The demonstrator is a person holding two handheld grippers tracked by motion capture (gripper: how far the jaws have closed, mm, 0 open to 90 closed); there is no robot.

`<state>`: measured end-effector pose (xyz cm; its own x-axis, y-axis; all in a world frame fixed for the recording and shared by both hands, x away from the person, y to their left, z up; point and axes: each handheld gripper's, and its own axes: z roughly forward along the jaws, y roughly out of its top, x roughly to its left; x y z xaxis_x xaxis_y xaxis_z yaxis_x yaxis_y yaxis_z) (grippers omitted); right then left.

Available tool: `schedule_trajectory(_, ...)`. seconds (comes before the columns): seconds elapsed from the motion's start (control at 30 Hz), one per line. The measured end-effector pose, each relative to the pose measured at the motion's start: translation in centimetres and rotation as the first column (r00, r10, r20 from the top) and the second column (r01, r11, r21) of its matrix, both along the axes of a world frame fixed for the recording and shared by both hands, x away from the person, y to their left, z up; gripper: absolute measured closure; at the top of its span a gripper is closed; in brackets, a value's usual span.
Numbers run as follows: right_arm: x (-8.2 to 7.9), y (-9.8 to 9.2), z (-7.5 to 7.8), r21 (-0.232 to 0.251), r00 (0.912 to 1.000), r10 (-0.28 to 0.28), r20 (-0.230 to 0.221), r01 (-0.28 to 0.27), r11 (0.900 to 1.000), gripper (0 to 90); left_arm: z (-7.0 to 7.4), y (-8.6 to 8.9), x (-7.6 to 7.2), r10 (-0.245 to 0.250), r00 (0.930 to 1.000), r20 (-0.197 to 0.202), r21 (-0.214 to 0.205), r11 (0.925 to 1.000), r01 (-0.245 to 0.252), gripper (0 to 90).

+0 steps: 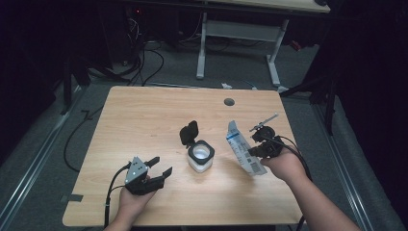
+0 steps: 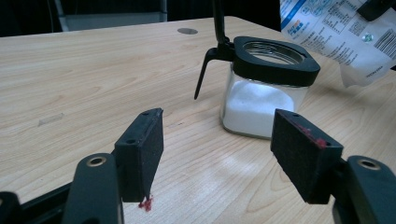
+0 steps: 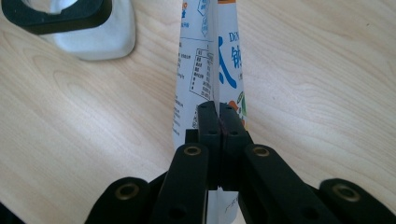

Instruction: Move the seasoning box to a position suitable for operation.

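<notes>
A square glass jar (image 1: 200, 158) with a black rim and a flipped-up black lid (image 1: 189, 133) stands mid-table, partly full of white powder (image 2: 258, 103). To its right my right gripper (image 1: 260, 144) is shut on a white and blue printed packet (image 1: 244, 149), held above the table; in the right gripper view the packet (image 3: 223, 60) is pinched flat between the jaws of that gripper (image 3: 218, 114). At front left my left gripper (image 1: 160, 167) rests open, pointing toward the jar; between its pads (image 2: 144, 149) lies nothing but bare table, at the left gripper (image 2: 226, 154).
The wooden table (image 1: 144, 115) has a round cable hole (image 1: 229, 102) near its far edge. Cables trail from both grippers over the front edge. Beyond the table stand a white desk frame (image 1: 240, 38) and floor cables.
</notes>
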<state>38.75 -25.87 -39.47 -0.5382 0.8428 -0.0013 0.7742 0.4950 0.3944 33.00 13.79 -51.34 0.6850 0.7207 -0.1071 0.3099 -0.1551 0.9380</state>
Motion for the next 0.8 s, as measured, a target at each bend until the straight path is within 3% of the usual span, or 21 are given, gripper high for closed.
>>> schedule_trajectory(0.3, -1.0, -1.1, -0.9, 0.075, 0.9927, -0.030, 0.117, 0.021, 0.9970, 90.0, -0.1, 0.0, 0.0, -0.006, 0.9999, -0.010, 0.010, 0.9999, 0.007, 35.8)
schedule_trajectory(0.33, -1.2, -1.1, -1.0, 0.070, 0.9898, -0.027, 0.140, 0.017, 0.9974, 90.0, -0.1, 0.0, 0.1, -0.007, 0.9999, -0.010, 0.011, 0.9999, 0.008, 35.8)
schedule_trajectory(0.67, -2.9, -2.5, -1.9, 0.189, 0.9655, -0.071, 0.251, 0.023, 0.9817, 90.0, -0.4, -0.2, 0.1, -0.039, 0.9988, -0.029, 0.035, 0.9986, 0.040, 35.7)
schedule_trajectory(0.8, -3.6, -2.8, -2.6, 0.216, 0.9506, -0.083, 0.299, 0.017, 0.9762, 90.0, -0.3, -0.2, 0.0, -0.046, 0.9986, -0.028, 0.028, 0.9985, 0.047, 35.7)
